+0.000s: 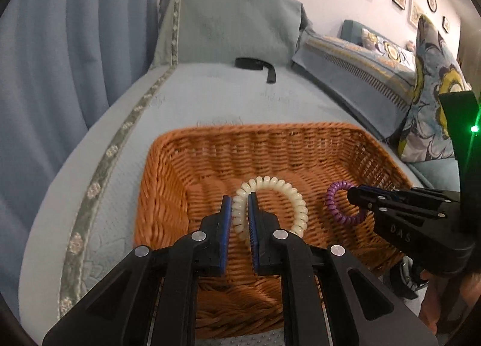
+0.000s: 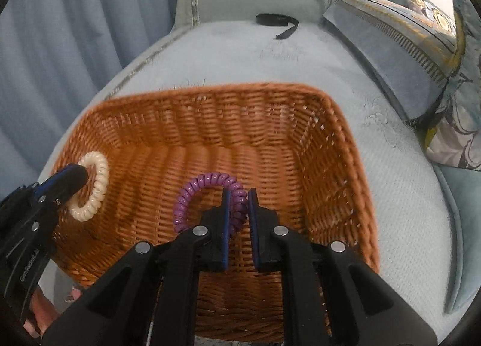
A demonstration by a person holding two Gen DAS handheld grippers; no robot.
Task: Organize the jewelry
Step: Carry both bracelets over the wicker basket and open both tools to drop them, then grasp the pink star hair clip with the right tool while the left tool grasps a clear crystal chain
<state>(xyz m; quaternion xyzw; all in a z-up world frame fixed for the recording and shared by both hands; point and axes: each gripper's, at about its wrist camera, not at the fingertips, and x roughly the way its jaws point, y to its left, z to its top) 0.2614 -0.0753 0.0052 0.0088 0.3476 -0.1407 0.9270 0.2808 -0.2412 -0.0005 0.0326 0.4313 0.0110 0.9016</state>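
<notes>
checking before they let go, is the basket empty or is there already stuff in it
Empty, as far as shown: the wicker basket shows a bare woven floor. The purple coil bracelet and cream coil bracelet hang above it, each pinched in a claw.

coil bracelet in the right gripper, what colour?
Purple coil bracelet; clearest in the right wrist view.

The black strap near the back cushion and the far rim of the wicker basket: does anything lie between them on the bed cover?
No. Between the black strap and the wicker basket is only bare pale-blue bed cover, in both wrist views.
</notes>
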